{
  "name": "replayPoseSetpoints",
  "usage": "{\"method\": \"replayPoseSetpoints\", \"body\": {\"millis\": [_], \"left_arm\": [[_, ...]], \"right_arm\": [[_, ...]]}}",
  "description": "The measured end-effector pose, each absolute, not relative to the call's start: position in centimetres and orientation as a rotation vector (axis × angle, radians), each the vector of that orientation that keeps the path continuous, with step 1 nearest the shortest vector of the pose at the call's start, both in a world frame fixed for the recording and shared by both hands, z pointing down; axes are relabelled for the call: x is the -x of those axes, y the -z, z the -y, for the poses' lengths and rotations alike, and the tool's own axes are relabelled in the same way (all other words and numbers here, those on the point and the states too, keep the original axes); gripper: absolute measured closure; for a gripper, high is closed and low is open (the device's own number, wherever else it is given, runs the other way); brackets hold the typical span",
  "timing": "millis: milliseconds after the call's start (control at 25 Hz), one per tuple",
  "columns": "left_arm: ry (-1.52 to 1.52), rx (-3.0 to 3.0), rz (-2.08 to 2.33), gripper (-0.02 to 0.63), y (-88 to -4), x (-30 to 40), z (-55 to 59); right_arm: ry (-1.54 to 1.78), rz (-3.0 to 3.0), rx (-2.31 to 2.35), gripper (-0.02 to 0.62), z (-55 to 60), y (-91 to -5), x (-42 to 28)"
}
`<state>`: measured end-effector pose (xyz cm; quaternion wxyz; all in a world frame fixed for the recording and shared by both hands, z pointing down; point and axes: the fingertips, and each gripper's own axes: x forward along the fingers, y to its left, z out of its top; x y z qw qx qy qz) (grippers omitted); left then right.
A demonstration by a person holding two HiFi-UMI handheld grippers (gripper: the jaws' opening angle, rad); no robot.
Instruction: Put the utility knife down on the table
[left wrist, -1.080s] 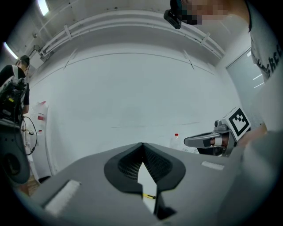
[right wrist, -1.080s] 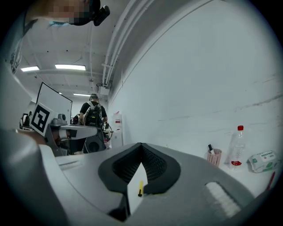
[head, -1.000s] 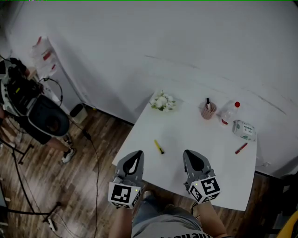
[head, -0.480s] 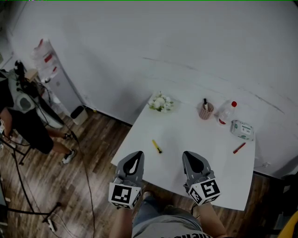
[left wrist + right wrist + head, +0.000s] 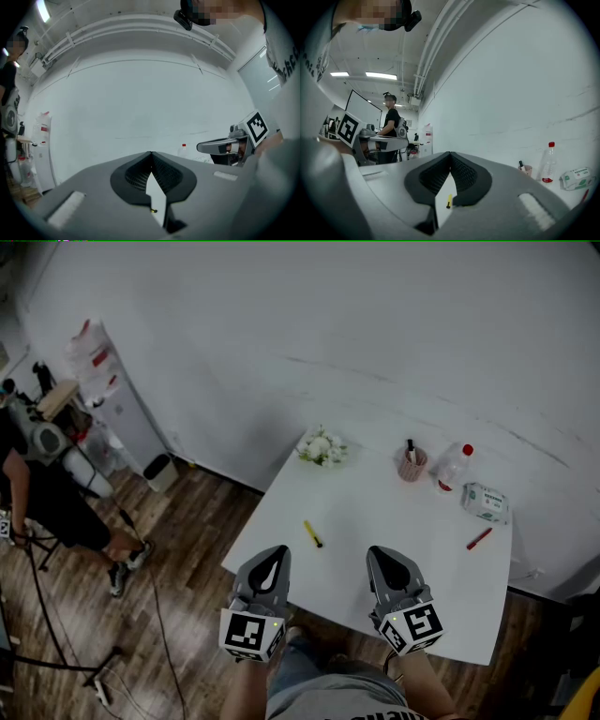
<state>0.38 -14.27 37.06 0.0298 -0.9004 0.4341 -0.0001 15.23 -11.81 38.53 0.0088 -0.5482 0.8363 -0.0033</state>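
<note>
Utility knife lying on table, left hand-held gripper and right hand-held gripper both pressed together

On table, utility knife at left; cup, bottle, packet far right.

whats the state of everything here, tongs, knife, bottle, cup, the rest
left tongs: shut, empty
right tongs: shut, empty
utility knife: lying flat on the table, not gripped
bottle: upright, red cap on
cup: upright, a dark pen standing in it
red pen: lying flat on the table
wipes pack: lying flat; flap too small to tell
</note>
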Motion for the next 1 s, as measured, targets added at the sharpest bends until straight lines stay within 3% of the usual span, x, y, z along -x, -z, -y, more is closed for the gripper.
{"method": "replayPoseSetpoints", "body": {"millis": [1000], "left_arm": [[-0.004,2.762,-1.352,0.597,-37.0,-1.1,13.1]], "right_arm": [[-0.008,-2.61,1.7,0.597,11.0,-38.3,-16.0]]}}
